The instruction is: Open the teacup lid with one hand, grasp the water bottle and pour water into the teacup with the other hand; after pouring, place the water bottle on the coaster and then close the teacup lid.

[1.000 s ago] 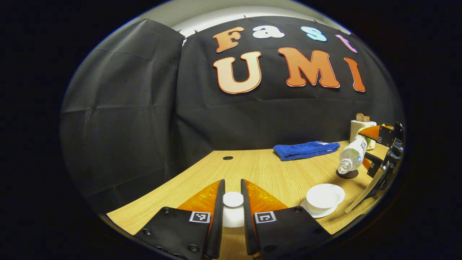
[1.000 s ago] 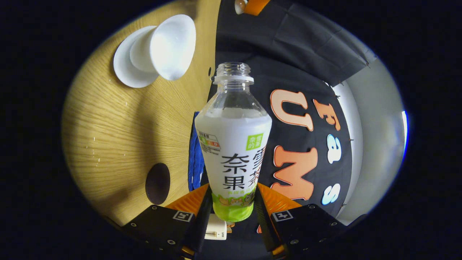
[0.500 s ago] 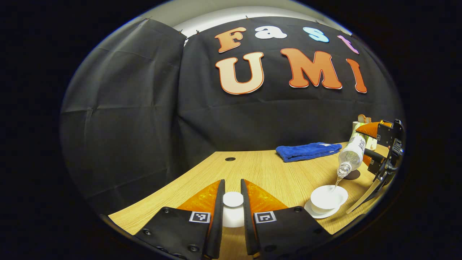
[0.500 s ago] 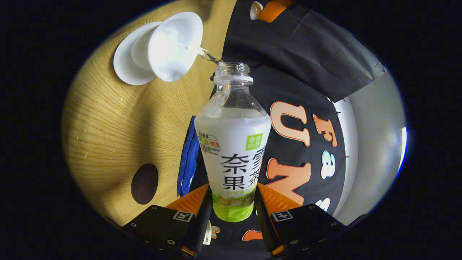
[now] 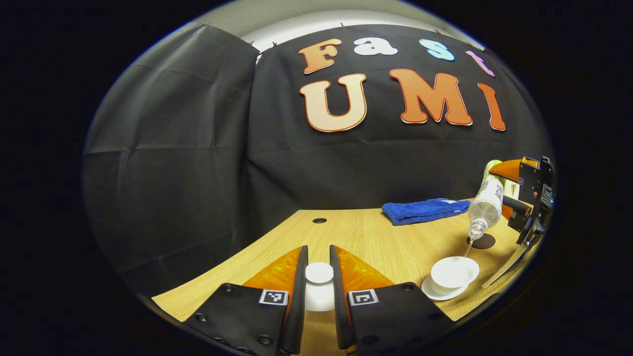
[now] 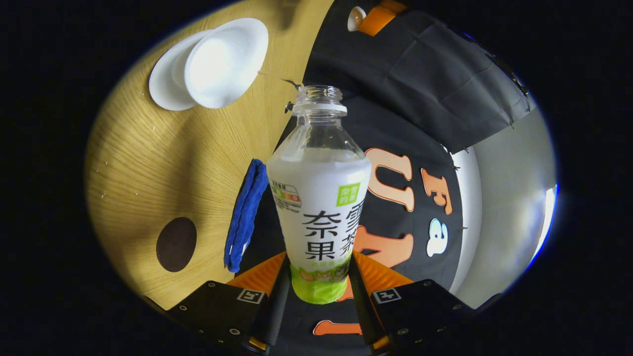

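My left gripper (image 5: 319, 274) is shut on the white teacup lid (image 5: 319, 273) by its knob, held above the near table. At the right stands the open white teacup (image 5: 454, 273) on its saucer (image 5: 435, 294). Over it my right gripper (image 5: 519, 198) tilts the clear water bottle (image 5: 487, 200) mouth down, and a thin stream falls into the cup. In the right gripper view that gripper (image 6: 316, 291) is shut on the water bottle (image 6: 320, 198) near its base, with the teacup (image 6: 225, 62) beyond its mouth. The dark round coaster (image 6: 176, 244) lies bare on the table.
A folded blue towel (image 5: 425, 210) lies at the back of the wooden table (image 5: 376, 237), behind the coaster (image 5: 483, 241). A small dark hole (image 5: 319, 220) marks the tabletop near the black cloth wall.
The right gripper has tipped the bottle steeper and lifted it over the cup, and water began to flow. The left gripper holds the lid still.
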The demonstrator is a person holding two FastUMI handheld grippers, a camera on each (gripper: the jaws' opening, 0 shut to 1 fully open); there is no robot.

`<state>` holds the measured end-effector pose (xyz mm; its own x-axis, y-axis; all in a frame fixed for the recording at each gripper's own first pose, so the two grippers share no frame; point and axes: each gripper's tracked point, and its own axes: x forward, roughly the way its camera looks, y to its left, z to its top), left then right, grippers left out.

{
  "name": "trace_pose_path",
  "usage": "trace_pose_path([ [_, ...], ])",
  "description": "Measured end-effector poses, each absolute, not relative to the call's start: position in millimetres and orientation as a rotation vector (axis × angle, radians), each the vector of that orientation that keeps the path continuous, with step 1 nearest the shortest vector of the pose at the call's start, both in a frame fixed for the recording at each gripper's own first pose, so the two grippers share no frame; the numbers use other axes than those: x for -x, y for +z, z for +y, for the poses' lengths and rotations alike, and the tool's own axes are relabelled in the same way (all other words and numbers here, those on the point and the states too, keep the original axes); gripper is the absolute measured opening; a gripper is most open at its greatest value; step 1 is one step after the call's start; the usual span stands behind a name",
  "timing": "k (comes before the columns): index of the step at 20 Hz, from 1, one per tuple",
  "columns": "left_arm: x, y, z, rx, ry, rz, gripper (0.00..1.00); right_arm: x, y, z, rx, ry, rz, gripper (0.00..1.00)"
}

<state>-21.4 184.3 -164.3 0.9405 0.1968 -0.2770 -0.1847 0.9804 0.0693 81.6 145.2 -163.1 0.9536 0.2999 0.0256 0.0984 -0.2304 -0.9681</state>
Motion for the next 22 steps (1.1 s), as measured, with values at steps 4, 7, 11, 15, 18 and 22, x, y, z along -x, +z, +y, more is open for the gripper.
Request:
trace_pose_path([
  [4,20.9,-165.2,186.0,-0.047,0.192,0.290,0.30,-79.4,-159.1,149.7,1.856,0.191,-0.336,0.64],
  [7,22.4,-163.2,187.1,-0.048,0.192,0.288,0.30,-75.2,-158.7,150.3,1.881,0.192,-0.364,0.64],
  [11,24.0,-161.7,189.1,-0.047,0.194,0.287,0.30,-65.4,-158.7,153.0,1.916,0.176,-0.413,0.64],
  [15,26.2,-155.2,192.1,-0.051,0.196,0.276,0.30,-50.6,-160.0,155.9,1.964,0.166,-0.483,0.64],
  [18,27.5,-153.6,191.7,-0.049,0.195,0.272,0.30,-47.1,-158.8,157.3,1.991,0.163,-0.511,0.64],
  [22,27.9,-151.0,191.3,-0.049,0.193,0.265,0.30,-50.8,-155.5,159.6,2.030,0.160,-0.539,0.64],
])
